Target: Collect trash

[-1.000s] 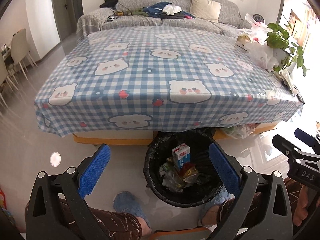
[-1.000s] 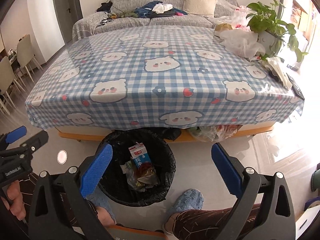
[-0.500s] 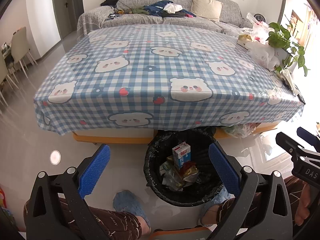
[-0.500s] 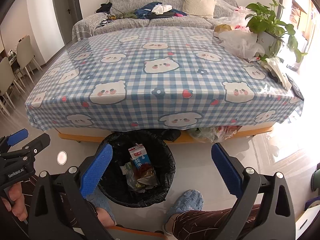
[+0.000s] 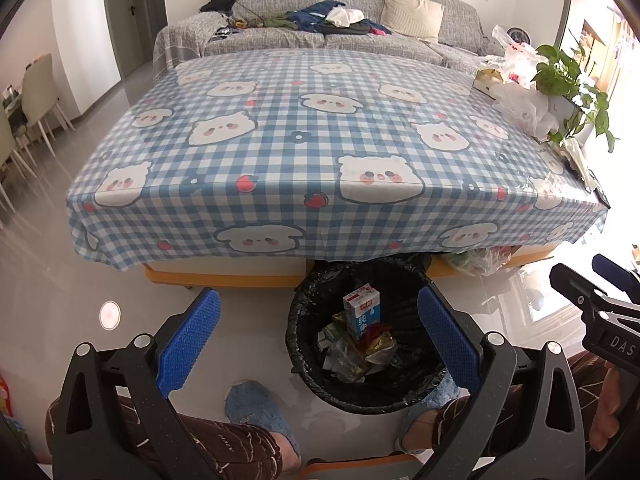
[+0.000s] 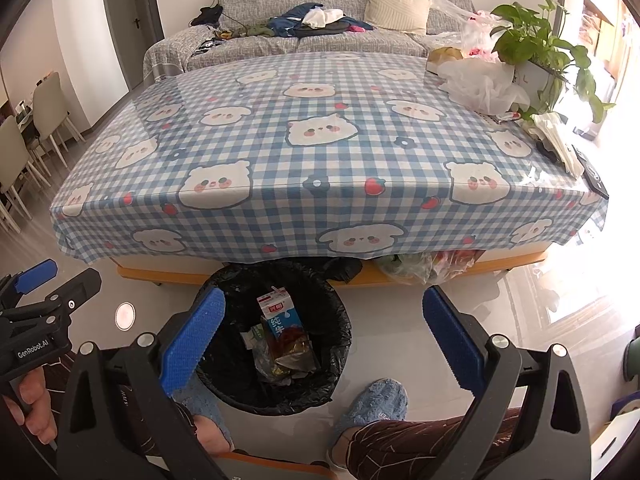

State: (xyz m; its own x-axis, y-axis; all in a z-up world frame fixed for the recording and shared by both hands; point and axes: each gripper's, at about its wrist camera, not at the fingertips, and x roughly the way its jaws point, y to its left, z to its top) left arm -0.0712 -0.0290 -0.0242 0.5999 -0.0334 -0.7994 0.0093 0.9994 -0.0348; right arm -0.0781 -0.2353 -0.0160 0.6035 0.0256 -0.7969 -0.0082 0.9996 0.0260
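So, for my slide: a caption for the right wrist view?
Open right gripper above lined trash bin holding milk carton, beside checkered table.

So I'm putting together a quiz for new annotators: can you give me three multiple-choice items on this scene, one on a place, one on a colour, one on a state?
1. Where does the trash bin stand?
A. on the sofa
B. on the floor at the table's near edge
C. on top of the table

2. What colour are the gripper pads?
A. blue
B. red
C. yellow

3. What state are the left gripper and right gripper in?
A. both shut on trash
B. one open, one shut
C. both open and holding nothing

Answers:
1. B, the black-lined bin sits on the tiles, partly under the overhanging tablecloth.
2. A, the textured pads on both grippers are blue.
3. C, each gripper's fingers stand wide apart with nothing between them; the milk carton lies in the bin.
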